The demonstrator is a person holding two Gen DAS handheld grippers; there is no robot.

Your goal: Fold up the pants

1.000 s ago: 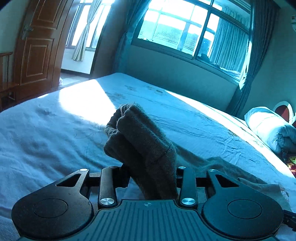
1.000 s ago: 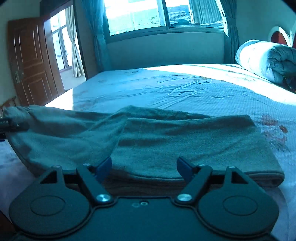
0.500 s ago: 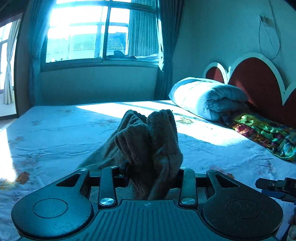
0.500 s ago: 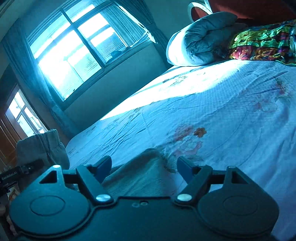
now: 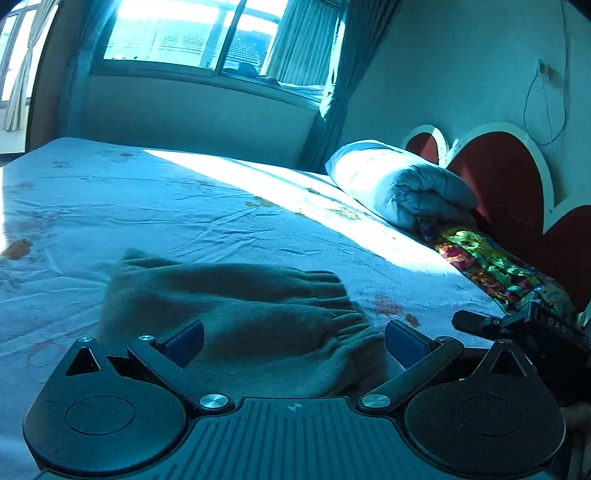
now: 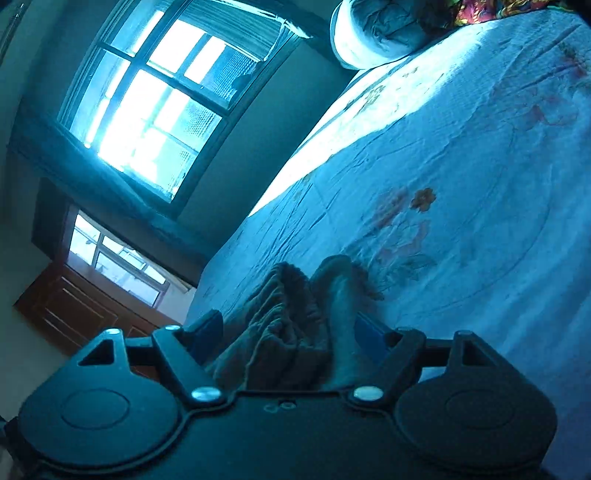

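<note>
The brown-grey pants [image 5: 236, 306] lie folded on the blue floral bedsheet [image 5: 147, 206], with the gathered waistband [image 5: 343, 314] towards the right. My left gripper [image 5: 293, 338] is open just above the near edge of the pants, holding nothing. My right gripper [image 6: 288, 332] is partly closed around a bunched fold of the pants [image 6: 291, 325], which fills the gap between the blue pads. The right gripper's body [image 5: 524, 325] shows at the right edge of the left wrist view.
A rolled white duvet [image 5: 399, 184] and a colourful blanket [image 5: 495, 269] lie by the red headboard [image 5: 498, 184] at the right. A window [image 5: 207, 33] with curtains is behind the bed. A wooden door [image 6: 85, 314] shows in the right wrist view.
My left gripper has opened and let go of the bunched pants, which now lie flat on the bed. My right gripper has tilted and now has a bunch of the pants between its pads.
</note>
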